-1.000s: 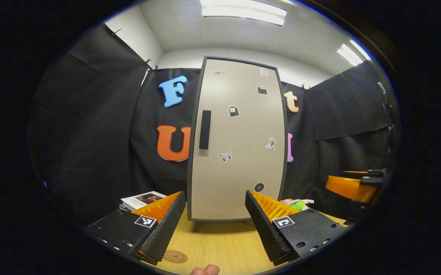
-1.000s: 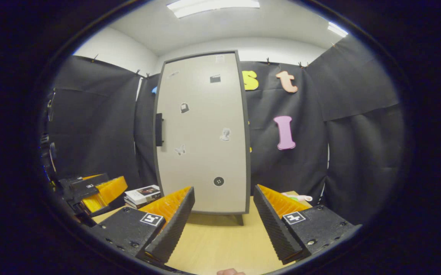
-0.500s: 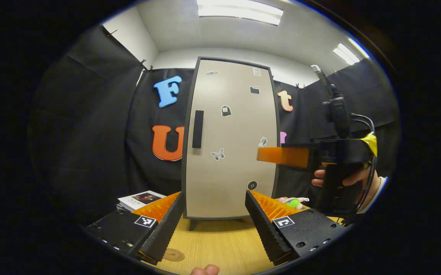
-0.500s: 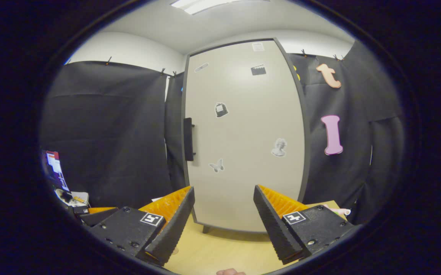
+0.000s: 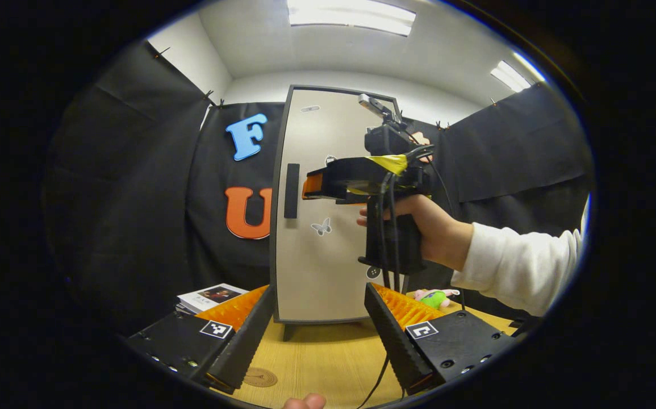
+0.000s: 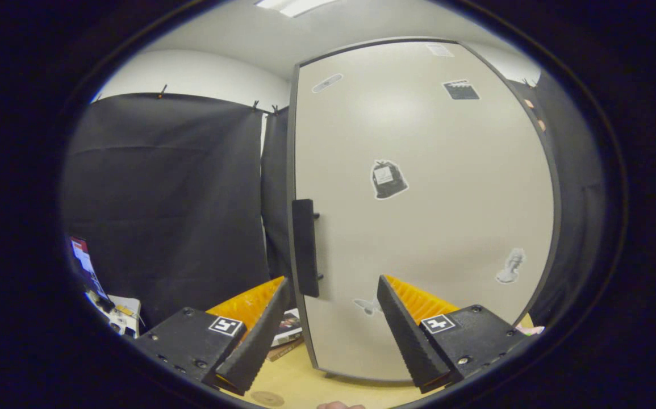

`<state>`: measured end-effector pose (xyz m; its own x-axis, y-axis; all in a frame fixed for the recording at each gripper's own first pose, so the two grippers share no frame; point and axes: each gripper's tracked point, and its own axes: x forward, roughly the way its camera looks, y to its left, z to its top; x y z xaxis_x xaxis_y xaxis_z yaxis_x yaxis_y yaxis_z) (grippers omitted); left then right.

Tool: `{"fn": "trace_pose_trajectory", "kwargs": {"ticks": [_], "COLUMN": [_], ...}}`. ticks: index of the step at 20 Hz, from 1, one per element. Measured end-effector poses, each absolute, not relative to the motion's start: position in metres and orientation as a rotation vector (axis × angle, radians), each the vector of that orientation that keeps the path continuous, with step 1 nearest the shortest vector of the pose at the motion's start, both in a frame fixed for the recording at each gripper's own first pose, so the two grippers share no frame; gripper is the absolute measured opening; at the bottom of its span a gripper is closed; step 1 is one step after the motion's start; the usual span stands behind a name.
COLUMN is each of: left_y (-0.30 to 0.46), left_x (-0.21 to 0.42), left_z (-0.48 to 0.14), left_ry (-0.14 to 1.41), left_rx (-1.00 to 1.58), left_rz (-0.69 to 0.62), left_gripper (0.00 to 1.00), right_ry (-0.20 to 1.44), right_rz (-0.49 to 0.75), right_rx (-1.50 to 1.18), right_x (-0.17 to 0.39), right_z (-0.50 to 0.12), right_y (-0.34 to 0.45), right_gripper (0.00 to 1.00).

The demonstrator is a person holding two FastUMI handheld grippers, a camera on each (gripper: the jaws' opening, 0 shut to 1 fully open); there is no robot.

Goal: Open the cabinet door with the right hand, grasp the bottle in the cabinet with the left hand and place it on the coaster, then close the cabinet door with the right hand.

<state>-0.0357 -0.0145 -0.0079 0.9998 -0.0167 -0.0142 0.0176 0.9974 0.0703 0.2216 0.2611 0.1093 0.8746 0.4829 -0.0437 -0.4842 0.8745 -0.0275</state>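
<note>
Right gripper view: cabinet door (image 6: 418,227) shut flat, tall and pale, with small stickers on it. Dark handle (image 6: 305,247) upright near the door's left edge, just ahead of the right gripper (image 6: 330,324). Fingers spread wide apart, holding nothing, with open space between them. Handle a bit left of the middle of that gap, not touched. Black cloth wall left of the door edge, with room there beside the handle. Wooden table (image 6: 305,386) under the cabinet's bottom edge. Bottle hidden behind the shut door, so no telling where inside.

Left gripper view: same door (image 5: 328,267) straight ahead, handle (image 5: 291,190) on its left edge. Right gripper (image 5: 313,184) up high in front of the door, close to the handle, held by a hand (image 5: 435,227) in a white sleeve (image 5: 518,267). Left gripper (image 5: 319,335) low over the table (image 5: 328,363), fingers wide apart, nothing between them. Round coaster (image 5: 259,376) flat on the table near the front edge, by the left finger. Bare wood between the coaster and the cabinet foot. Stack of books (image 5: 208,296) off to the left, a soft toy (image 5: 433,297) off to the right.
</note>
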Motion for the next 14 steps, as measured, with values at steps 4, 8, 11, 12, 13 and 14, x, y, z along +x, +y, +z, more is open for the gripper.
{"fn": "trace_pose_trajectory", "kwargs": {"ticks": [4,8,11,12,13,14], "left_y": [-0.001,0.008,0.012,0.013,0.014,0.016], "left_x": [-0.031,-0.028,-0.026,-0.025,-0.024,-0.023], "left_z": [-0.008,-0.005,-0.004,-0.004,-0.004,-0.005], "left_ry": [0.012,0.004,0.000,-0.002,-0.001,0.001], "left_rx": [0.058,0.068,0.069,0.069,0.072,0.074], "left_rz": [0.011,0.034,0.040,0.042,0.043,0.044], "left_gripper": [0.95,0.95,0.95,0.95,0.95,0.95], "right_ry": [0.041,0.052,0.080,0.085,0.090,0.087], "right_rz": [0.507,0.518,0.513,0.518,0.520,0.519], "right_rx": [-0.077,-0.092,-0.080,-0.070,-0.069,-0.077], "right_x": [0.244,0.256,0.267,0.269,0.270,0.271], "right_z": [0.110,0.107,0.102,0.102,0.102,0.103], "right_y": [0.287,0.306,0.314,0.316,0.319,0.322], "right_gripper": [0.94,0.95,0.99,0.94,0.96,0.93]}}
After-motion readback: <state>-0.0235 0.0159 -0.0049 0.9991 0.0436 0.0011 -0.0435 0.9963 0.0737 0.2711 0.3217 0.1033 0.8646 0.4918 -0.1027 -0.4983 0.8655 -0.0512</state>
